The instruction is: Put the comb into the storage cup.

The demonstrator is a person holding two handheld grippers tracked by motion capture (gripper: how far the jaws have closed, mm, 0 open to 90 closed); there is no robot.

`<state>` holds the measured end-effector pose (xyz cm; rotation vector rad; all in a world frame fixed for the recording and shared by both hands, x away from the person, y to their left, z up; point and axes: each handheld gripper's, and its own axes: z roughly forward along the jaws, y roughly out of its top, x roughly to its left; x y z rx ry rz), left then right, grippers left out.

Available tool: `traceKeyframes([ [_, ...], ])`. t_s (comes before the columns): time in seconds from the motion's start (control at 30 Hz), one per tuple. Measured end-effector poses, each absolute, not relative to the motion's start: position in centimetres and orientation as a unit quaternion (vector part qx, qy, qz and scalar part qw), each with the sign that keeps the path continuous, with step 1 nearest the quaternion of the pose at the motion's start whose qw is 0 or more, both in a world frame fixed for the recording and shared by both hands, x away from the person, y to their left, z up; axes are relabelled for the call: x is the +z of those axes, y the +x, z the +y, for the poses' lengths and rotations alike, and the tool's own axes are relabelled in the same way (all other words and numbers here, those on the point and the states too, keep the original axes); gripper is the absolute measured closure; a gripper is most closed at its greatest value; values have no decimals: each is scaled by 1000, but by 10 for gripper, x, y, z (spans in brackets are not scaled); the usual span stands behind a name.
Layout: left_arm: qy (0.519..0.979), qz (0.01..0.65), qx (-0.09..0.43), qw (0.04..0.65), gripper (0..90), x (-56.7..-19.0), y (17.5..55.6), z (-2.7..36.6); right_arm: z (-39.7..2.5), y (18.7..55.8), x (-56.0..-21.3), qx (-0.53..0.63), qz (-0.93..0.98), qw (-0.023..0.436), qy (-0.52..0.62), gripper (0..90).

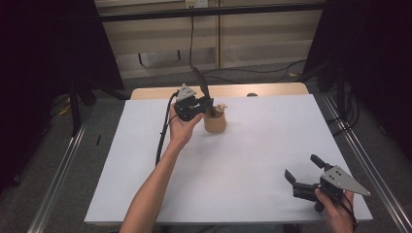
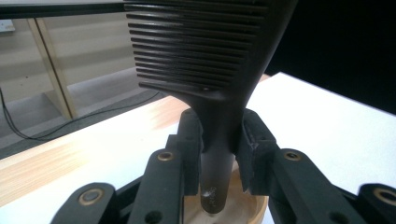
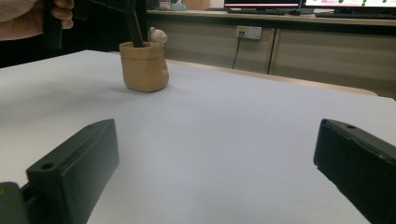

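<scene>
The black comb [image 2: 205, 51] is standing handle-down in the tan pot [image 1: 214, 121], its teeth showing plainly in the left gripper view; the left gripper [image 2: 219, 140] is clamping its handle; the right gripper [image 1: 303, 172] is resting wide open, well apart, near the white table [image 1: 243, 160] edge.

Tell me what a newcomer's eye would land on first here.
The black comb stands out, clamped by its handle in the left hand-held gripper, its end down in the tan cup at the table's far middle. The right hand-held gripper rests open at the near right corner.
</scene>
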<state>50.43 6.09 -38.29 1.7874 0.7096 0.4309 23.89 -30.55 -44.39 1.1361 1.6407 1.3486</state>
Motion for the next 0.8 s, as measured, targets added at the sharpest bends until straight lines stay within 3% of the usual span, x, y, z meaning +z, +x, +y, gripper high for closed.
traceKeyframes([
  [0.8, 762, 302, 177, 544, 729, -404, 505, 59, -307, 239, -444, 521, 638, 358, 440, 0],
])
